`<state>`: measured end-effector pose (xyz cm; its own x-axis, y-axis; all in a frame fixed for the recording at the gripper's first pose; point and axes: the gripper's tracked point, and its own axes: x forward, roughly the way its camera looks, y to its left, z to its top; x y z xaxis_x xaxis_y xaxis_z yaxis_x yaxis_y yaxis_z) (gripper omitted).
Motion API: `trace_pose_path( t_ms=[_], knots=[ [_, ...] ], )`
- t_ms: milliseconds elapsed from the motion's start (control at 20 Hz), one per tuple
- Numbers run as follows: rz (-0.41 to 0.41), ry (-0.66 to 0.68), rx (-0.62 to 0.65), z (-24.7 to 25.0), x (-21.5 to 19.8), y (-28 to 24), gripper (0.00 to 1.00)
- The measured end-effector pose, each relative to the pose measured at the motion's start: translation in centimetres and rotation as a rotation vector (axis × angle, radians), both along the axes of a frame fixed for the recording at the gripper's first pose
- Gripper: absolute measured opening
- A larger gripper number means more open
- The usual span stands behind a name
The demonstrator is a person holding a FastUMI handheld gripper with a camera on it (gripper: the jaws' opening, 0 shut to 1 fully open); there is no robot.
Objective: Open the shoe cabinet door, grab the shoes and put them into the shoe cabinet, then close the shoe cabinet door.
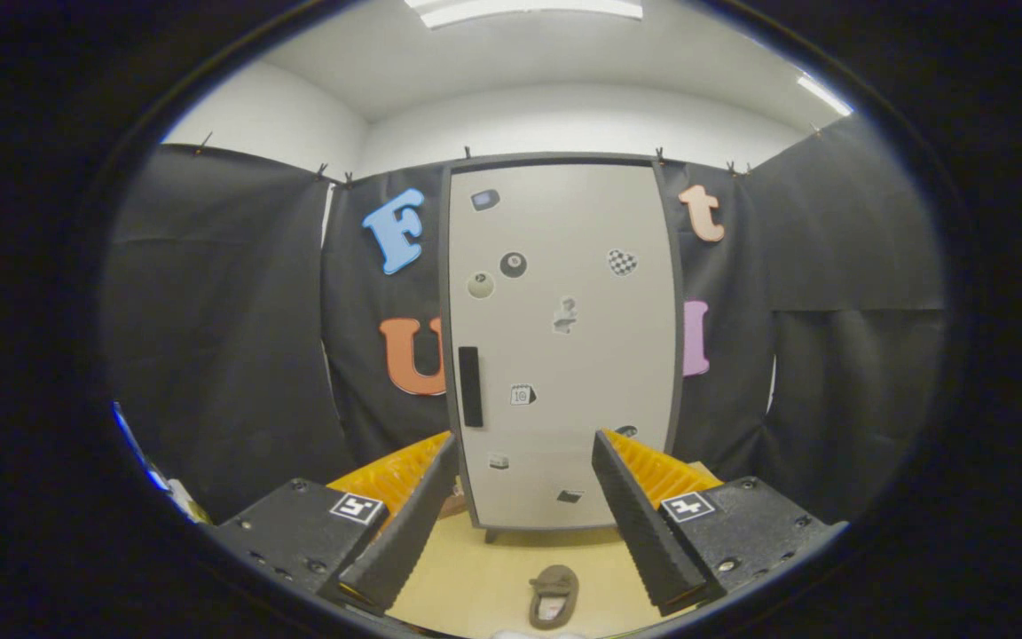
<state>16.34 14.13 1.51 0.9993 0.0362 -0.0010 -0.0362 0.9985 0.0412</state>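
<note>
Since the door (564, 342) looks stiff and light, pull its black handle (470, 386) at middle left. The gripper (524, 453) is wide open, holding nothing.

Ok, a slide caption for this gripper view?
Open gripper faces closed grey cabinet door with black handle; a dark shoe lies between its fingers.

A light wooden floor (475, 577) is seen. The shoe cabinet (564, 346) stands on it at the far side; one shoe (553, 596) lies near, between the open fingers (404, 524).

One shoe cabinet (564, 346) with one door handle (470, 387), one shoe (553, 596), one gripper (524, 448), fingers spread apart, holding nothing
</note>
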Motion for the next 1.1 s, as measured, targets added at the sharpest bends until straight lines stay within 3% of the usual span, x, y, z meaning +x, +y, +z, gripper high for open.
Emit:
trace_pose_path(
  t_ms=[400, 650, 700, 850, 1050, 1100],
  knots=[
    [0.029, 0.046, -0.004, -0.8, 16.5, 5.8, 0.99],
    [0.015, 0.06, -0.026, -1.2, 23.1, 7.0, 0.93],
    [0.014, 0.065, -0.024, -1.3, 24.0, 7.0, 0.9],
    [0.04, 0.067, -0.02, -1.6, 25.5, 7.8, 0.68],
    [-0.027, 0.073, -0.01, -1.8, 26.0, 7.2, 0.4],
    [-0.032, 0.079, -0.009, -1.7, 26.0, 7.2, 0.38]
  ],
)
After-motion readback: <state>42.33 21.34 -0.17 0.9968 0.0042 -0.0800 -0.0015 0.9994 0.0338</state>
